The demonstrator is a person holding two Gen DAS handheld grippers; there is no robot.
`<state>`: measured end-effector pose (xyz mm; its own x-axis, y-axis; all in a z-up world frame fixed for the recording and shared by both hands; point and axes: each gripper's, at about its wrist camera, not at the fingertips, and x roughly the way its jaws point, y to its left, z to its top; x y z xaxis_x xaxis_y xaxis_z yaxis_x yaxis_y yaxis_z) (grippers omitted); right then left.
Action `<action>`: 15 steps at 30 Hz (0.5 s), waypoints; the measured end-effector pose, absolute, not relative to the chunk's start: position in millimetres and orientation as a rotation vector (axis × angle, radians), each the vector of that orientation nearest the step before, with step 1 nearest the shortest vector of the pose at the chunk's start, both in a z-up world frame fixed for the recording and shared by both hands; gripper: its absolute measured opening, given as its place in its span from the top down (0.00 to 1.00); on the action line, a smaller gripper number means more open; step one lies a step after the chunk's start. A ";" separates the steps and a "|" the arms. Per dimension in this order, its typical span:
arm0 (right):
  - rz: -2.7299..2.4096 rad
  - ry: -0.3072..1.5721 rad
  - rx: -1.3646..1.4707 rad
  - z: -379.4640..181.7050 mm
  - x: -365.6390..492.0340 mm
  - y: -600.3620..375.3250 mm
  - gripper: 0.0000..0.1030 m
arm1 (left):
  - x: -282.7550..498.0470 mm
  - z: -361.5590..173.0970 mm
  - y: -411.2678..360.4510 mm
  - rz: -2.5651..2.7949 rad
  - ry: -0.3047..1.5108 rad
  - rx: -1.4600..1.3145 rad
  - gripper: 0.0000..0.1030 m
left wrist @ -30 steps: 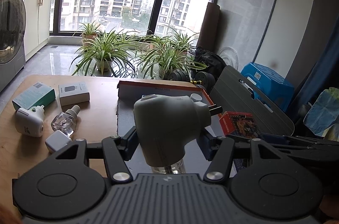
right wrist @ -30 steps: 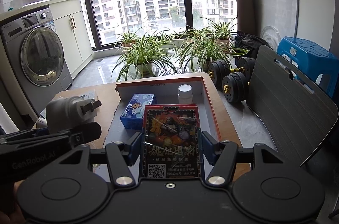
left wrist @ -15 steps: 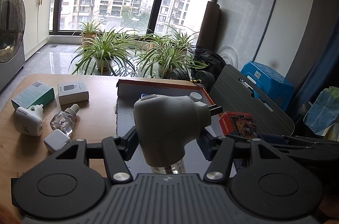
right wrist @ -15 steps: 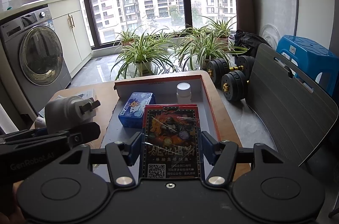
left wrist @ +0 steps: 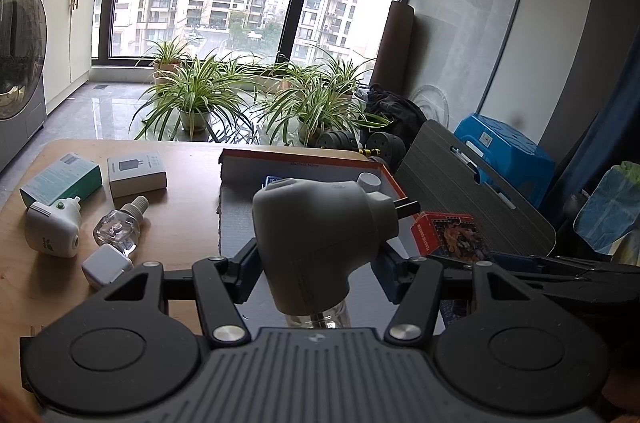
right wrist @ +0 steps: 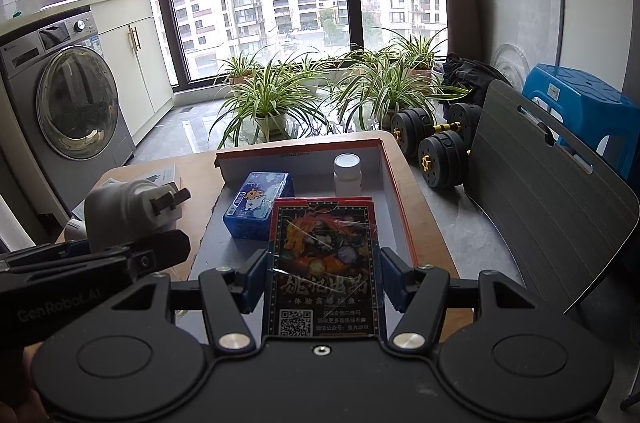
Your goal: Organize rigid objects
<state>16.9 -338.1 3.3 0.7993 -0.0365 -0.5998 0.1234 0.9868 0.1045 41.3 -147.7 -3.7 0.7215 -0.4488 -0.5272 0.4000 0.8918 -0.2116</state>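
A: Where was the grey plug-in vaporizer (left wrist: 320, 239)?

B: Up off the tabletop (left wrist: 188, 219), clamped between the jaws of the left gripper (left wrist: 316, 273), over the near end of the open cardboard box (right wrist: 390, 183). The jaws pressed on its plastic body; a clear bottle (left wrist: 320, 319) hung under it, and the plug prongs stuck out sideways.

A: And the other hand?

B: The right gripper (right wrist: 322, 281) had its jaws closed on a red card pack (right wrist: 322, 263), taken by the long edges, face up, above the box floor. A blue tin (right wrist: 258, 203) and a white jar (right wrist: 347, 173) already stood inside.

A: How would those two handle?

B: Both looked light and stiff. The vaporizer's shell seemed smooth and rounded, so I'd judge it could twist in the grip; the body was the place to hold, not the bottle, which might be fragile. The pack was film-wrapped, likely slippery, and squeezing its flat edges suited it.

A: Anything left outside?

B: A white vaporizer (left wrist: 52, 231), a loose refill bottle (left wrist: 120, 227), a white cube (left wrist: 106, 265) and two small boxes (left wrist: 136, 173) lay left of the box.
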 end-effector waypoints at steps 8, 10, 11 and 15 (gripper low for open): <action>-0.087 0.648 0.146 -2.6 14.4 -338.8 0.31 | 41.7 -4.4 -147.6 -0.471 0.608 -0.085 0.42; -0.087 0.650 0.147 -2.8 14.0 -338.7 0.31 | 42.0 -4.5 -147.5 -0.471 0.608 -0.085 0.42; -0.087 0.651 0.147 -2.9 13.8 -338.7 0.31 | 42.1 -4.9 -147.2 -0.471 0.609 -0.086 0.42; -0.089 0.655 0.148 -1.5 14.5 -338.1 0.31 | 43.2 -6.4 -146.6 -0.471 0.613 -0.084 0.42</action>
<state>14.5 -338.1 -1.5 0.7900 -0.0357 -0.6120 0.1291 0.9856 0.1091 43.2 -146.6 -6.4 0.7159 -0.4498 -0.5340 0.4009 0.8910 -0.2129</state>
